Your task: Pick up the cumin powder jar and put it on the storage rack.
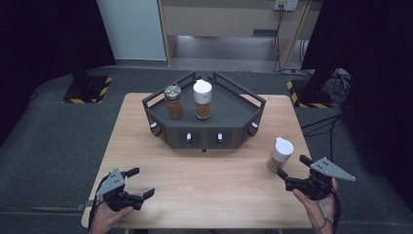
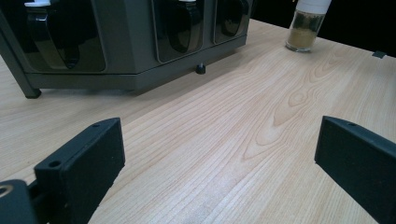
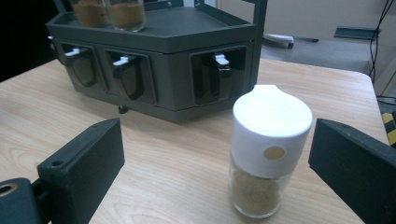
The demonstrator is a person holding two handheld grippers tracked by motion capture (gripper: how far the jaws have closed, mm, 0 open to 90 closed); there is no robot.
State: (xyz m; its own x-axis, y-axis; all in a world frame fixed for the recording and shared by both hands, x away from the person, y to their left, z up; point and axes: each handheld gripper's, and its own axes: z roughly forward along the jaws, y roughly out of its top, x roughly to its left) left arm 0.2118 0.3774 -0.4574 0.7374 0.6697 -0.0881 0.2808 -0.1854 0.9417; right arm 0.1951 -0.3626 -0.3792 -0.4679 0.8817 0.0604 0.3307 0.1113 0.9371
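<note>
A dark grey spice rack (image 1: 234, 114) stands at the middle back of the wooden table (image 1: 204, 180). On its top shelf are a metal-lidded jar (image 1: 173, 101) and a white-capped jar (image 1: 202, 99), both with brown spice. A third jar (image 1: 279, 154) with a white cap and pale powder stands alone on the table at the right. My right gripper (image 1: 294, 167) is open just in front of this jar (image 3: 268, 154), which sits between and a little beyond its jaws. My left gripper (image 1: 140, 182) is open over bare table near the front left.
The rack's front (image 3: 140, 74) has several small drawer-like compartments with white tabs. The lone jar (image 2: 306, 25) shows far off in the left gripper view. Around the table are grey floor mats, black stands with striped bases (image 1: 87, 90) and cables (image 1: 321, 122).
</note>
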